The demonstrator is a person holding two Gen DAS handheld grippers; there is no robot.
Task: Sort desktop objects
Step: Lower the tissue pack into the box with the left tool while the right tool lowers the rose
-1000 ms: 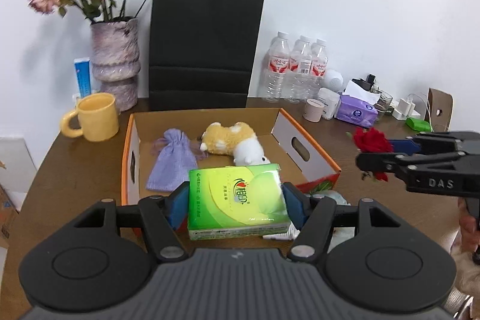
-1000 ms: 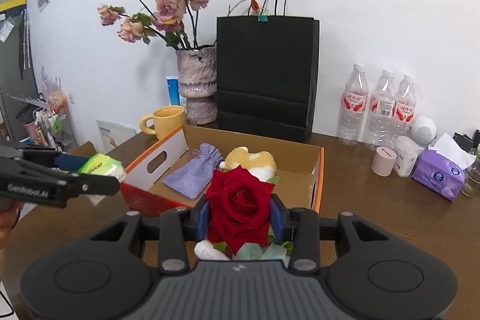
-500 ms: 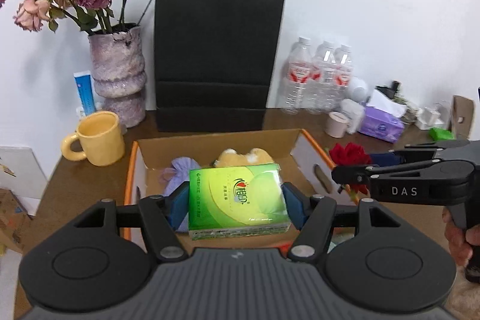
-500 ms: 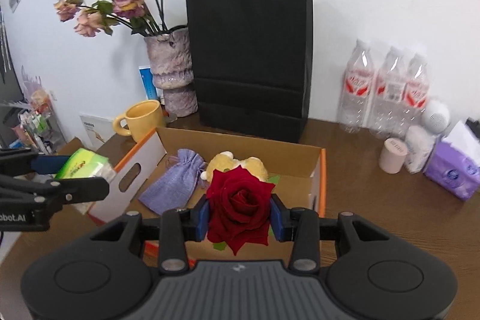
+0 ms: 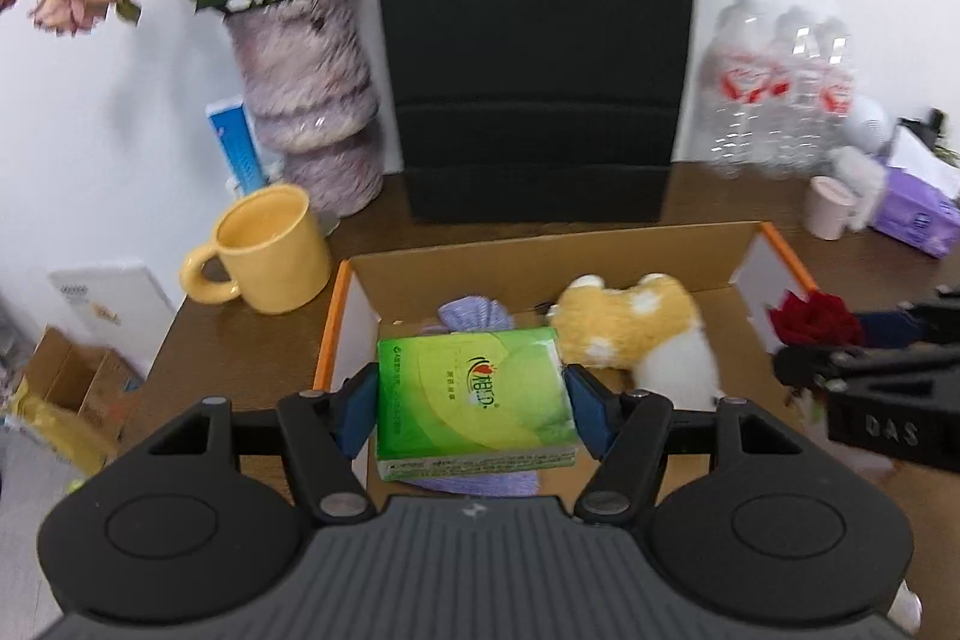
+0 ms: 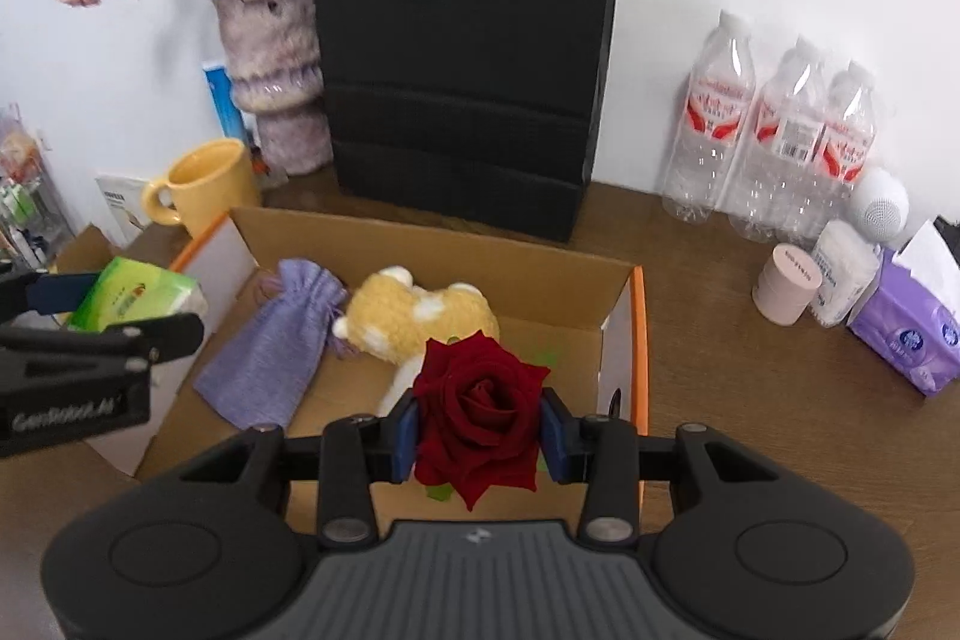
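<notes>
The cardboard box (image 6: 618, 334), the chosen landmark, sat open on the brown tabletop (image 6: 750, 400) in front of the black paper bag (image 6: 462, 58), already holding a lilac drawstring pouch (image 6: 270, 340) and a yellow plush toy (image 6: 420, 316). Compared with a second earlier, both claws had advanced from the near side of the box to positions over its interior, which suggests both items were about to be deposited. The left claw (image 5: 474, 400) was clamped on the green tissue pack (image 5: 474, 394), held above the box's left half and over the pouch. The right claw (image 6: 477, 430) was clamped on the red rose (image 6: 474, 412), held above the box's right half, just beside the plush toy. Both claws pointed forward and steeply downward into the box. Neither item had yet been released.
</notes>
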